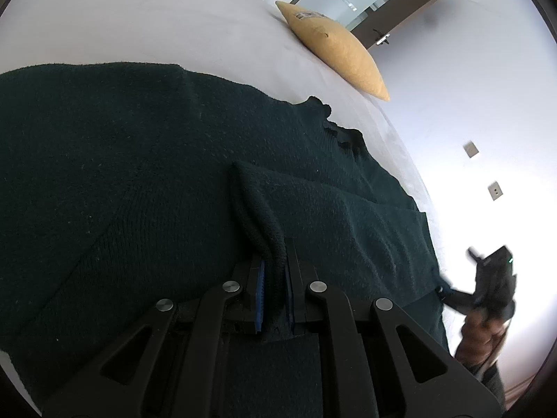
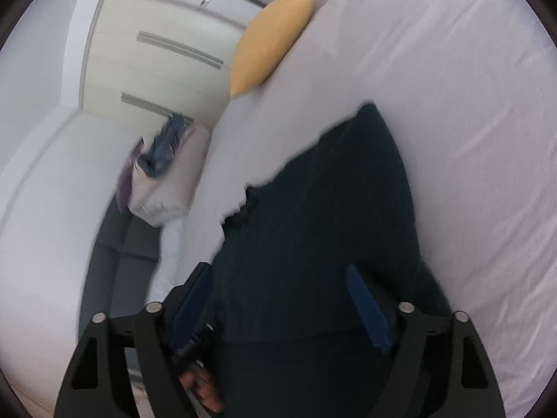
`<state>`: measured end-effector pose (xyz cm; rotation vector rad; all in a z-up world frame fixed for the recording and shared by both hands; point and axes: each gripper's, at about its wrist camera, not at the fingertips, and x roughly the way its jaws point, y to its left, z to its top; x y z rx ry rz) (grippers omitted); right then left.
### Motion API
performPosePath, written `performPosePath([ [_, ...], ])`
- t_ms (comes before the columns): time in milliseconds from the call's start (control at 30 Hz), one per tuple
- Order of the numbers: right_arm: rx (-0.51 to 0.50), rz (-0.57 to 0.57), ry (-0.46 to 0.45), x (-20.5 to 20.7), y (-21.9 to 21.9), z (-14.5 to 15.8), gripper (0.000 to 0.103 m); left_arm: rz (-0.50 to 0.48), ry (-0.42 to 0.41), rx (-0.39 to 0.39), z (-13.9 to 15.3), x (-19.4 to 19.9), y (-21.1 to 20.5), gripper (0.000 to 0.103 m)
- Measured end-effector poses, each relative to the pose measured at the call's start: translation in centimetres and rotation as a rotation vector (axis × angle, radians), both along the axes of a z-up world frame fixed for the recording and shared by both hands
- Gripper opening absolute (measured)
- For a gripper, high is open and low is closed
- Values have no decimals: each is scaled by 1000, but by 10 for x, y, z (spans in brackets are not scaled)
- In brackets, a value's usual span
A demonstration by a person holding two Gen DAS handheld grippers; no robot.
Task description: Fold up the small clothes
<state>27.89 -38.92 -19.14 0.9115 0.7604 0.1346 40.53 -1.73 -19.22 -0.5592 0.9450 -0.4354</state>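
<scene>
A dark green knitted sweater (image 1: 139,174) lies spread on a white bed (image 1: 156,21). My left gripper (image 1: 275,278) is shut on a raised fold of the sweater's edge, pinched between the blue pads. In the left wrist view my right gripper (image 1: 494,278) shows blurred at the sweater's far right edge. In the right wrist view the right gripper (image 2: 282,299) stands wide open, its blue pads (image 2: 369,310) either side of the sweater (image 2: 330,209) below. The view is blurred.
A yellow cushion (image 1: 337,48) lies on the bed beyond the sweater and also shows in the right wrist view (image 2: 271,38). A second white bed (image 2: 45,191) with a pile of blue clothes (image 2: 167,146) stands beside a gap of grey floor (image 2: 115,271).
</scene>
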Motion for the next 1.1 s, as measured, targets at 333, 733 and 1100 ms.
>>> performPosePath([
  [333, -171, -14, -86, -76, 61, 39, 82, 168, -114, -3, 75, -60, 85, 24],
  [733, -66, 80, -62, -93, 153, 39, 82, 934, -16, -447, 26, -223, 369, 79],
  [1100, -80, 129, -48, -90, 204, 50, 79, 1026, 23, -578, -12, -209, 402, 73],
])
